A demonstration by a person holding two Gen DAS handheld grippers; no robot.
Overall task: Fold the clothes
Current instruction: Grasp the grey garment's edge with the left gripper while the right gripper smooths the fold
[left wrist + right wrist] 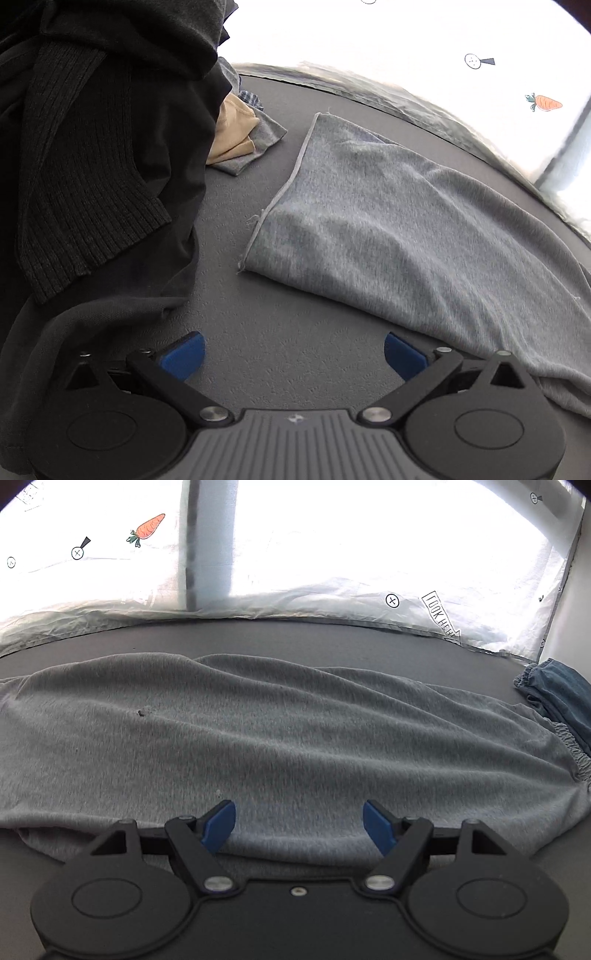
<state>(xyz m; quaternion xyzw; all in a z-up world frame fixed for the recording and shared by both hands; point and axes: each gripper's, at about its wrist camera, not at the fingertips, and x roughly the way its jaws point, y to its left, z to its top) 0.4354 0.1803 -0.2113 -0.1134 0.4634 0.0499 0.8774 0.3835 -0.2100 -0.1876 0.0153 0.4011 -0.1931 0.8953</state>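
A light grey garment (pixel 413 225) lies spread on the dark grey surface (pixel 295 350), folded lengthwise with a hemmed end toward the left. My left gripper (pixel 294 350) hovers open over bare surface just left of the garment's near edge, nothing between its blue pads. In the right wrist view the same grey garment (pixel 280 738) fills the middle, its gathered waistband at the right. My right gripper (pixel 299 823) stands open above the garment's near edge, and its pads hold no cloth.
A heap of black clothing (pixel 103 166) rises at the left, with a tan and grey pile (pixel 240 136) behind it. Blue denim (pixel 561 694) lies at the far right. A white printed sheet (pixel 332 554) hangs behind the far edge.
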